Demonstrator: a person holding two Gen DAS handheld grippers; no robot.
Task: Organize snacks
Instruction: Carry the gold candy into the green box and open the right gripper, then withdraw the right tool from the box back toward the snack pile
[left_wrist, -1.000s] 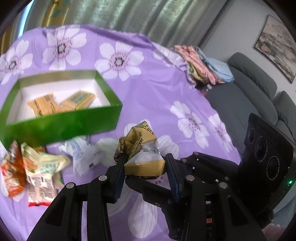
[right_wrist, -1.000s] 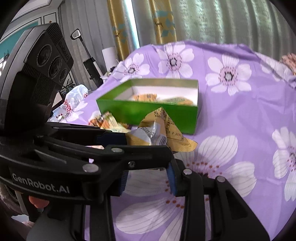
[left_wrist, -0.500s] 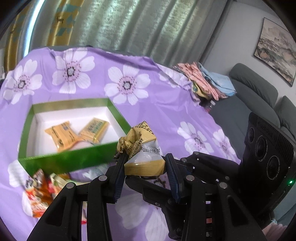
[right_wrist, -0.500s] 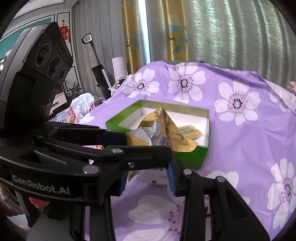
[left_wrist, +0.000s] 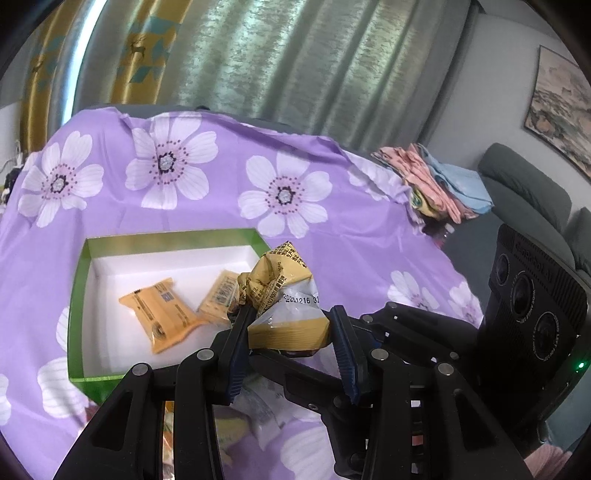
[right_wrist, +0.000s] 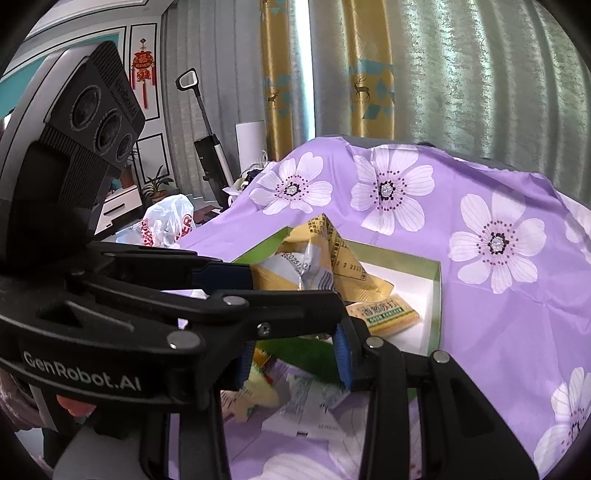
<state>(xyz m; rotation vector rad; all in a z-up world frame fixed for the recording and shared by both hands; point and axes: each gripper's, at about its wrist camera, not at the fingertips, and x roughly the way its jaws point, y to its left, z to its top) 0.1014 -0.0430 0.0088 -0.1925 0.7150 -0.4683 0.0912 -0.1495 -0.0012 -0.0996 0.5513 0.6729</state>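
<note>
Two packets (left_wrist: 166, 317) already in the green box (left_wrist: 75, 295). Left gripper (left_wrist: 291, 350) fingers clamped on a yellow snack packet (left_wrist: 284, 306), held just over the box's near corner. Right gripper (right_wrist: 295, 354) nearly closed, pinching the same packet, apparently. More packets (right_wrist: 306, 406) left loose on the purple cloth (right_wrist: 498, 332) in front of the box.

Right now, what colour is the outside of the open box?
Green, with a white inside. The box shows best in the left wrist view.
</note>
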